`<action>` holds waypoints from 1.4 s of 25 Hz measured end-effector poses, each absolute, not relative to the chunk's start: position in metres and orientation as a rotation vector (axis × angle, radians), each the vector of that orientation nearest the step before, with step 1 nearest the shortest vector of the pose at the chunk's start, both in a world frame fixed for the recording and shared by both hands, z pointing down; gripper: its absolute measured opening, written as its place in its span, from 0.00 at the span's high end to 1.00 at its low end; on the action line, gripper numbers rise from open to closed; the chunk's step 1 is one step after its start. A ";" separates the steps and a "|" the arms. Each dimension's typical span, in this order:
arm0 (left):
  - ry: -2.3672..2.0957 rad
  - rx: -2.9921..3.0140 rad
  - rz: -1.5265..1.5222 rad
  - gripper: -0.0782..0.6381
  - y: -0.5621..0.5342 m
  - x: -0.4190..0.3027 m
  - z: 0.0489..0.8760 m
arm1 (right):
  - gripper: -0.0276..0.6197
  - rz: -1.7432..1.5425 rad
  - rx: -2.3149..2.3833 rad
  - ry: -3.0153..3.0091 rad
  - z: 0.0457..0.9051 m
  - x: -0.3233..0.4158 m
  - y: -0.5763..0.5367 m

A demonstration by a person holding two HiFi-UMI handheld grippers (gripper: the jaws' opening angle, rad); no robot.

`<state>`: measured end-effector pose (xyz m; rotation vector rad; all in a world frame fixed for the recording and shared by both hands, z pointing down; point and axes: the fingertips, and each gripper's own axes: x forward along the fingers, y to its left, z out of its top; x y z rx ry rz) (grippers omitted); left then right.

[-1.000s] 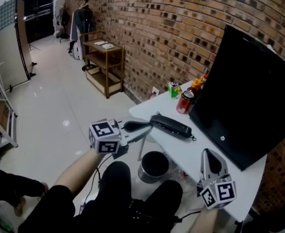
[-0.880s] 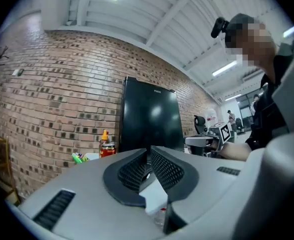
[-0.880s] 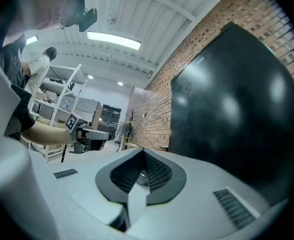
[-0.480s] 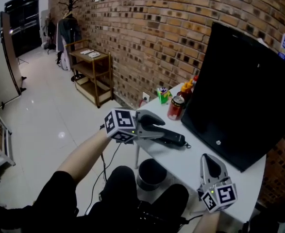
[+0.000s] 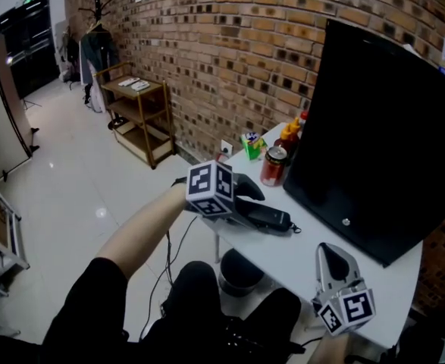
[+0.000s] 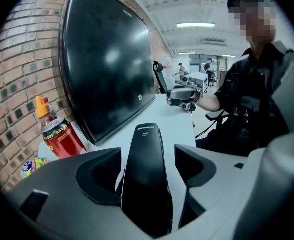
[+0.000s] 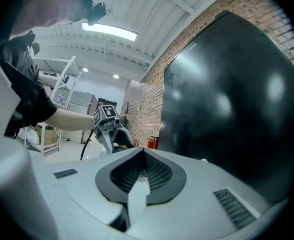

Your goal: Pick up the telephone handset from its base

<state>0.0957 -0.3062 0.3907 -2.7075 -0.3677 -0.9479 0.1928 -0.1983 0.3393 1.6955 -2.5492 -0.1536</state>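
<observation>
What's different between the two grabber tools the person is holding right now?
The left gripper has its jaws opening, wide apart, while the right gripper has its jaws shut together. The left gripper has the telephone handset lying between its jaws, with the pads clear of it; the right gripper holds nothing. The left gripper tilts down over the handset; the right gripper lies level, apart from it. Both are at the white table.

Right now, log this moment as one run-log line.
left tongs: opening, astride handset, pads clear | right tongs: shut, empty | handset: on table, not lifted
</observation>
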 end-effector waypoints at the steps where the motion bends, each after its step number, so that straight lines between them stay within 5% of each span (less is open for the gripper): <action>1: -0.379 -2.699 -0.960 0.42 -0.305 0.096 0.393 | 0.94 -0.145 1.699 -2.554 0.338 0.193 -0.198; 25: -0.446 -2.777 -0.860 0.53 -0.305 0.097 0.401 | 0.94 -0.104 1.564 -2.542 0.351 0.183 -0.215; 28: -0.443 -2.782 -0.838 0.53 -0.303 0.095 0.400 | 0.72 -0.083 1.394 -2.498 0.368 0.166 -0.229; 35: -0.464 -2.935 -0.564 0.54 -0.306 0.094 0.366 | 0.59 -0.059 1.257 -2.431 0.386 0.149 -0.269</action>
